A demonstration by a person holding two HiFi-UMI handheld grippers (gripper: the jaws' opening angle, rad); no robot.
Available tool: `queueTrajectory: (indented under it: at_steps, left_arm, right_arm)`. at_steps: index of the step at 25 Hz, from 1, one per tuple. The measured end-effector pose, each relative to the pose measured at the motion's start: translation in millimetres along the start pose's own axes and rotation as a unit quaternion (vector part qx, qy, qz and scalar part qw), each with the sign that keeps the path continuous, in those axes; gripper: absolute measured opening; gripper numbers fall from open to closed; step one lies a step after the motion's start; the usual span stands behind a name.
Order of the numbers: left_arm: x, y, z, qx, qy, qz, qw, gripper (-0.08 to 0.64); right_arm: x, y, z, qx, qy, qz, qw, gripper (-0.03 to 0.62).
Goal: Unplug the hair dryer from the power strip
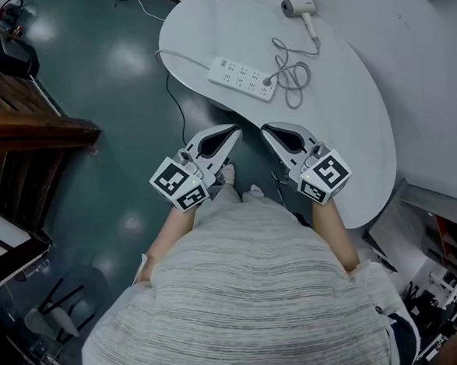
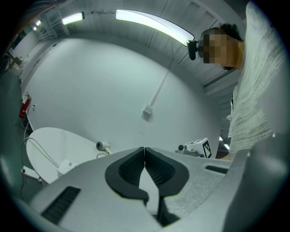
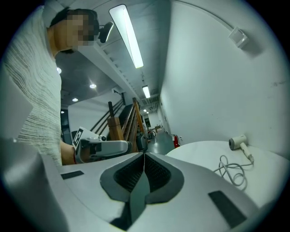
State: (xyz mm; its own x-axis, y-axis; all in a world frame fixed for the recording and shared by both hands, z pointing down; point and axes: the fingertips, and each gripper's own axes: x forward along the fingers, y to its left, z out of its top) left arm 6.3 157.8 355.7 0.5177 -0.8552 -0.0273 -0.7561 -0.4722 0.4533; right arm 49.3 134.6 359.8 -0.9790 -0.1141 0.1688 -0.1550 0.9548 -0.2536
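power strip (image 2: 66, 166) half hidden, plug (image 1: 267, 81) tiny

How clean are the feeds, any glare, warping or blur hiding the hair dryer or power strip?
Head view: sharp, evenly lit; glare patches only on the floor, hair dryer and power strip clear. Left gripper view: strong fisheye bend, dark corners, hair dryer tiny. Right gripper view: same bend, bright ceiling light, hair dryer readable.
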Motion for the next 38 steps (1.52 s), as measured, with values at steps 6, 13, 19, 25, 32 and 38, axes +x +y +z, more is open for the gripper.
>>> queueTrajectory:
  at_steps: [6,13,19,25,32,38]
  left_arm:
    - [-4.0,2.8,-2.3,-0.016,0.0,-0.027,0.9995,0.008]
    - [0.4,9.0,-2.8,-0.018,0.015,-0.056,0.9982,0.008]
    - [21.2,18.5,-1.7,-0.018,0.018,-0.058,0.998,0.008]
    - [49.8,29.2,-0.6,-0.003,0.047,-0.058,0.9972,0.008]
    - [89.9,53.0,-3.4,0.011,0.089,-0.061,0.994,0.008]
    - [118.8,65.2,2.3,0.022,0.102,-0.064,0.9925,0.008]
  right_arm:
    - [7.4,-7.7,1.1,0.032,-0.009,-0.021,0.999,0.026]
    - [13.8,-14.2,-0.7,0.04,-0.008,-0.048,0.998,0.026]
    - [11.7,-36.9,-10.2,0.045,0.008,-0.052,0.998,0.028]
    - [14.5,-71.1,-10.5,0.053,0.008,-0.042,0.998,0.028]
    - [14.7,-115.1,-19.5,0.078,0.021,-0.049,0.996,0.028]
    - [9.1,-141.7,-22.5,0.09,0.021,-0.058,0.994,0.028]
